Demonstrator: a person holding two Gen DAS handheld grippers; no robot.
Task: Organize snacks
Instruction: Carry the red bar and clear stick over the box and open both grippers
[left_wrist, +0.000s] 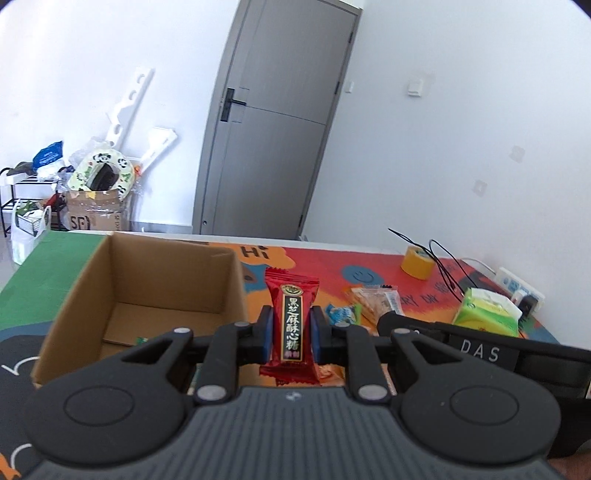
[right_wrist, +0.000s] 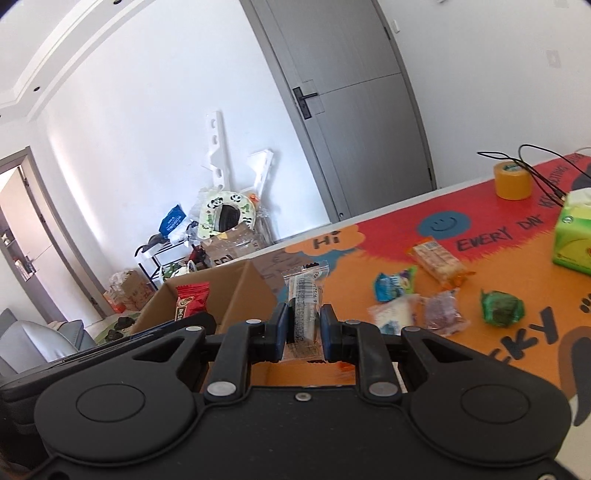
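Observation:
My left gripper (left_wrist: 291, 334) is shut on a red candy packet (left_wrist: 291, 317) with black lettering, held upright above the table just right of an open cardboard box (left_wrist: 92, 280). My right gripper (right_wrist: 303, 326) is shut on a clear snack packet (right_wrist: 304, 295) with a barcode label, held up beside the same cardboard box (right_wrist: 236, 291). In the right wrist view the red candy packet (right_wrist: 192, 301) shows over the box, above the left gripper's black body. Loose snacks lie on the orange mat: a biscuit pack (right_wrist: 437, 260), a blue packet (right_wrist: 391, 286), a purple packet (right_wrist: 441, 314) and a green candy (right_wrist: 502, 308).
A green tissue box (right_wrist: 574, 236) and a yellow tape roll (right_wrist: 512, 181) with black cables sit at the table's far right. A white power strip (left_wrist: 519, 284) lies by the right edge. Behind the table stand a grey door (left_wrist: 273, 122) and floor clutter (left_wrist: 96, 184).

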